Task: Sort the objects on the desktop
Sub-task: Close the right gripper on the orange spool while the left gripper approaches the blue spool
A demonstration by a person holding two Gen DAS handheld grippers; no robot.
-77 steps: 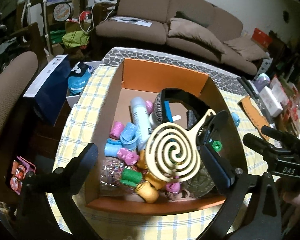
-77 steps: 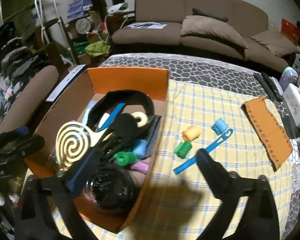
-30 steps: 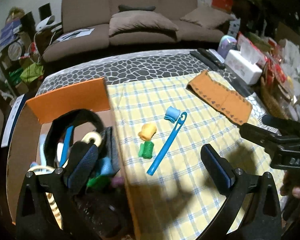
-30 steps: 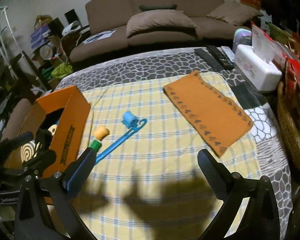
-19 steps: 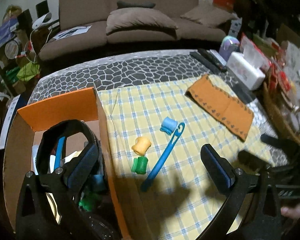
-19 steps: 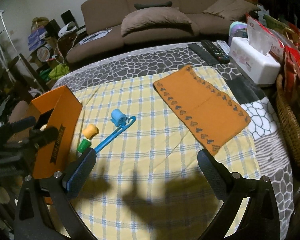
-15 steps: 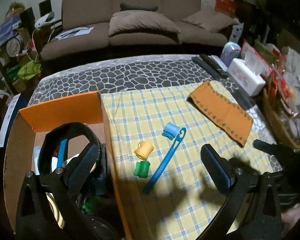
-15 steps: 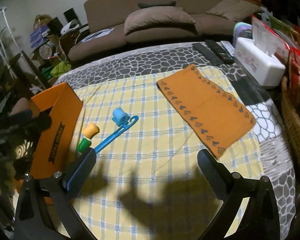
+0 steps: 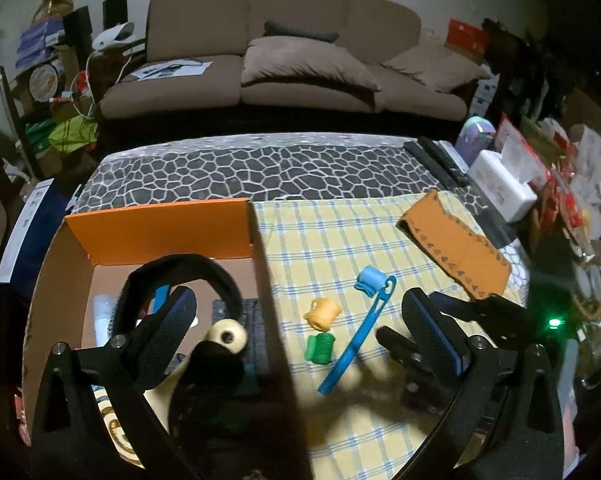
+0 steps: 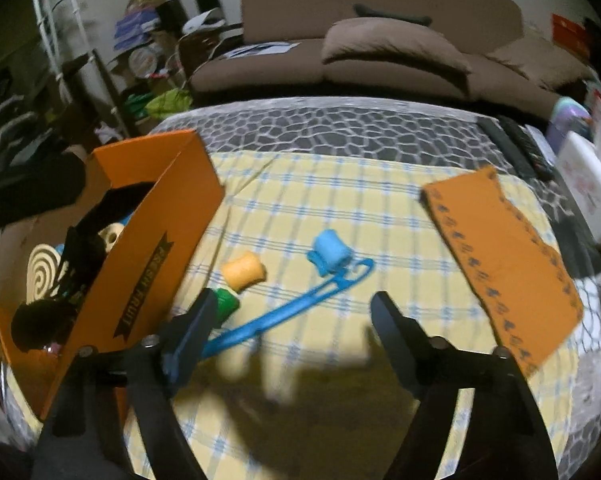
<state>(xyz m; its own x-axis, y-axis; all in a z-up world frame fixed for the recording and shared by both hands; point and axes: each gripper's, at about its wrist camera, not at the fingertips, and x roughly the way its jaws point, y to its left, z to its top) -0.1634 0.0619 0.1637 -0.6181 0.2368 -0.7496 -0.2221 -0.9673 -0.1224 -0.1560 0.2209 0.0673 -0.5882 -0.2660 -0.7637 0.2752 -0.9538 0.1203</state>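
On the yellow checked cloth lie a long blue plastic tool (image 10: 300, 308), a blue roller (image 10: 330, 256), an orange roller (image 10: 244, 270) and a green roller (image 10: 226, 300). My right gripper (image 10: 294, 328) hovers low over the tool's near half. Its jaws are closing, and the tool's handle end sits by the left finger with no pad pressing on it. My left gripper (image 9: 300, 320) is open and empty, straddling the right wall of the orange cardboard box (image 9: 160, 232). The box holds a black headband (image 9: 204, 272) and other items. In the left wrist view the right gripper's black fingers (image 9: 396, 344) sit right of the blue tool (image 9: 356, 344).
A folded orange cloth (image 10: 500, 248) lies on the right of the table. A white tissue box (image 9: 500, 188) and remotes (image 9: 436, 160) sit at the far right edge, with clutter beyond. A brown sofa (image 9: 284, 52) stands behind the table.
My right gripper has moved left and down towards the blue tool and rollers, and its jaws have narrowed. The left gripper has shifted slightly and stays open over the box wall.
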